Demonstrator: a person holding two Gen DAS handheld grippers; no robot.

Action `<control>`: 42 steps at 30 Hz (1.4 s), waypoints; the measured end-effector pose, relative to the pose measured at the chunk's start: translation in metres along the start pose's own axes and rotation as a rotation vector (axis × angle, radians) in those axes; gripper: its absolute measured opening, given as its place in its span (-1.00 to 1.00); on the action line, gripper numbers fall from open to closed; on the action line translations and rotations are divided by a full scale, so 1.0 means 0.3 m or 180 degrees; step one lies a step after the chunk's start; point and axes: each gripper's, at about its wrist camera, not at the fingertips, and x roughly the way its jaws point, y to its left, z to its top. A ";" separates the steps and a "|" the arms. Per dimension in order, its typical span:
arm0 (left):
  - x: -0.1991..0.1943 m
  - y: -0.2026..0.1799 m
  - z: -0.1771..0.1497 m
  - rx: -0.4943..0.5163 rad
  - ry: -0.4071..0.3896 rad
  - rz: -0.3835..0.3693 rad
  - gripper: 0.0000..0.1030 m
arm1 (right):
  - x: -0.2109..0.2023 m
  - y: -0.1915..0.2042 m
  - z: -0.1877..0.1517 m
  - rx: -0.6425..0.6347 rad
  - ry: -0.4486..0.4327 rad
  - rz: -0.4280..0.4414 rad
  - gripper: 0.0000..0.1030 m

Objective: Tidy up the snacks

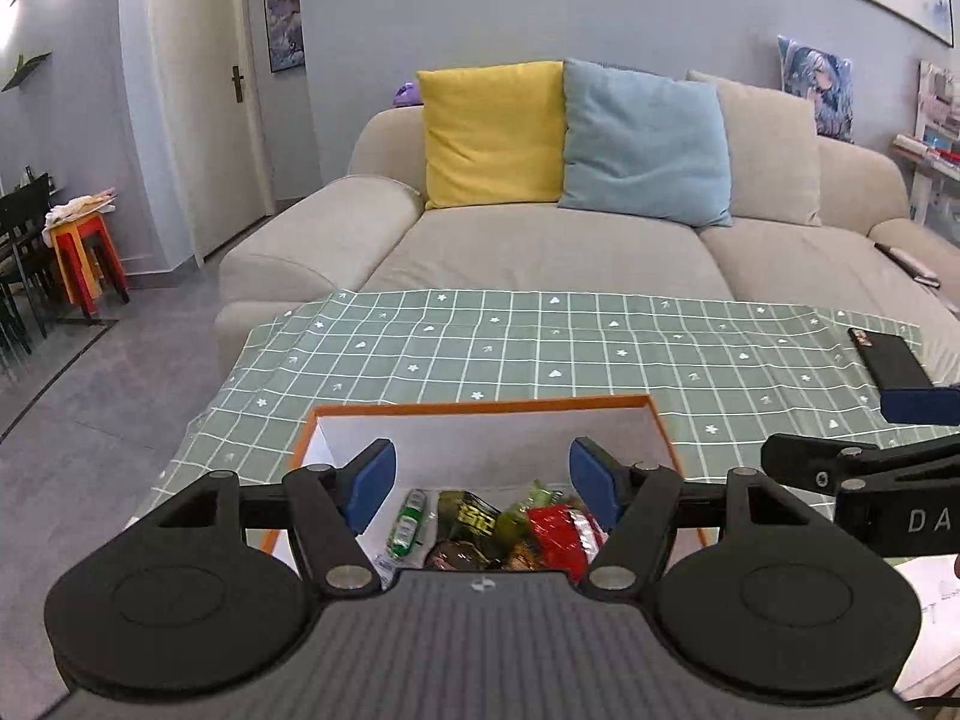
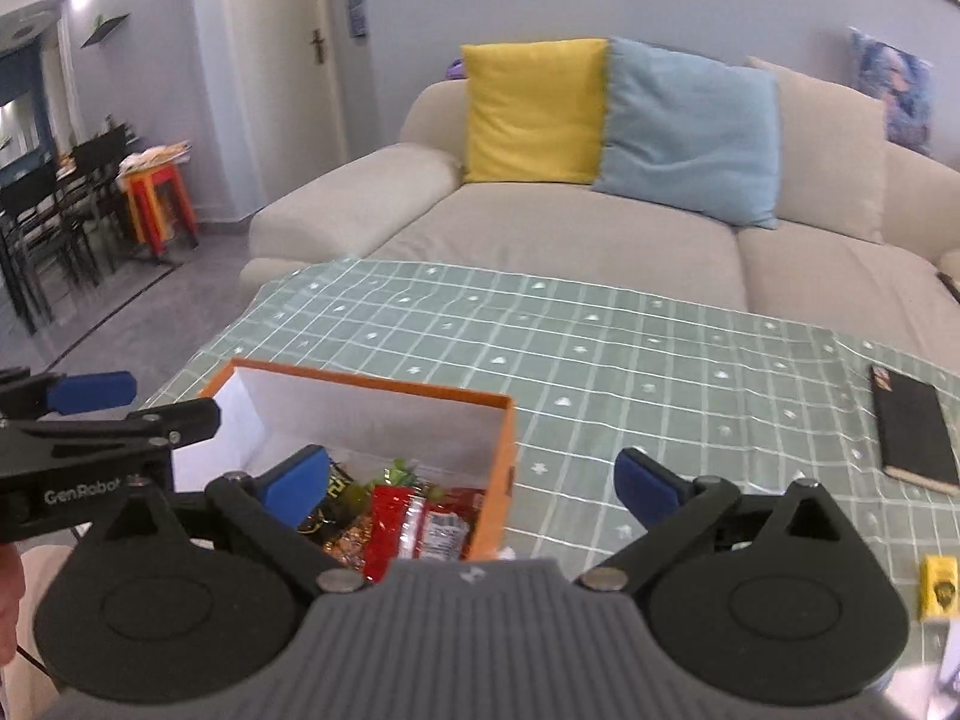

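An orange box (image 1: pixel 480 405) with a white inside stands on the green checked tablecloth (image 1: pixel 600 348). It holds several snack packets: a red one (image 1: pixel 561 531), a green tube (image 1: pixel 408 522) and a dark one (image 1: pixel 474 519). My left gripper (image 1: pixel 483 480) is open and empty, just above the box's near half. My right gripper (image 2: pixel 471 489) is open and empty, straddling the box's right wall (image 2: pixel 501 468); the red packet (image 2: pixel 414 531) lies below its left finger. A small yellow snack (image 2: pixel 939 588) lies on the cloth at the right.
A black notebook (image 2: pixel 915 429) lies on the cloth at the right, also in the left wrist view (image 1: pixel 888 357). A beige sofa (image 1: pixel 540 240) with yellow and blue cushions stands behind the table. Stools and dark chairs (image 2: pixel 90 204) stand at the far left.
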 end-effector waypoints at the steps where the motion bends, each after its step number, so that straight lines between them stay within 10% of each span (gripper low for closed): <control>1: -0.010 -0.004 -0.010 -0.0022 0.0002 -0.0016 0.52 | -0.015 -0.008 -0.013 0.0018 -0.0014 -0.0024 0.92; 42: -0.033 -0.127 -0.189 0.0120 0.0347 -0.0001 0.52 | -0.147 -0.039 -0.249 0.0242 -0.0061 -0.0317 0.92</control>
